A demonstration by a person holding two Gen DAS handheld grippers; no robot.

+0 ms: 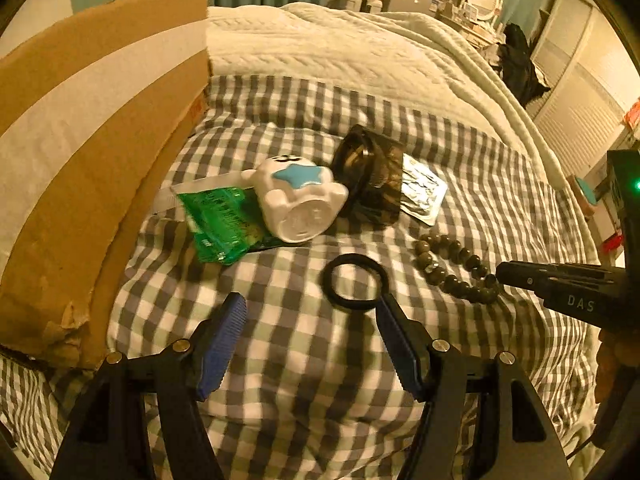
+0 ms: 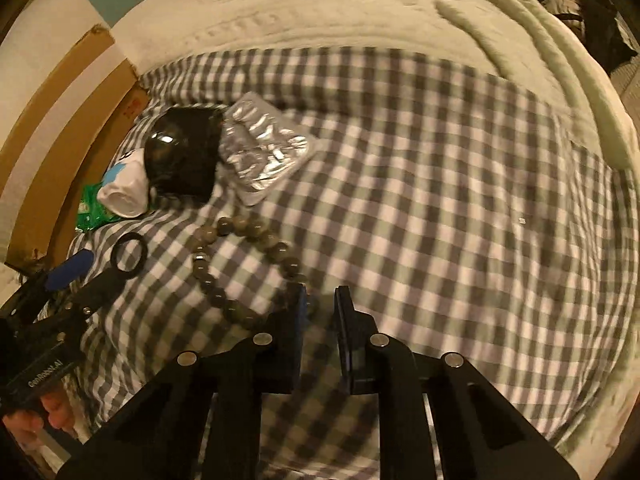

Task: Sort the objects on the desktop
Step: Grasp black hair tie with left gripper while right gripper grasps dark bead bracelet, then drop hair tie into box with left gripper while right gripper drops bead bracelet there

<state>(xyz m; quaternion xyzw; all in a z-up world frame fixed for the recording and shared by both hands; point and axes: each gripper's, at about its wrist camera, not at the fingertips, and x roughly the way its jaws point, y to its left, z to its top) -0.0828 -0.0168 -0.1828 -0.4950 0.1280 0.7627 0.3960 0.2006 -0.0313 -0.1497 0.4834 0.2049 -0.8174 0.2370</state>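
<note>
A black ring (image 1: 355, 282) lies on the checked cloth (image 1: 304, 360), touching the tip of my left gripper's (image 1: 309, 312) right finger; that gripper is open with only cloth between its blue pads. A bracelet of dark beads (image 1: 456, 268) lies to the right. My right gripper (image 1: 500, 274) comes in from the right, its tip at the bracelet's near end. In the right wrist view, blurred by motion, the right gripper (image 2: 320, 300) stands nearly closed with only cloth in the slit. The bracelet (image 2: 240, 236) runs behind its left finger. The ring (image 2: 129, 256) and left gripper (image 2: 102, 266) show at left.
Further back lie a white toy with a blue star (image 1: 300, 200), a green packet (image 1: 220, 220), a dark roll (image 1: 372, 180) and a silver blister pack (image 1: 424, 190). A cardboard box (image 1: 100, 140) walls the left. A cream blanket (image 1: 340, 48) lies behind. A hand (image 2: 40, 412) holds the left gripper.
</note>
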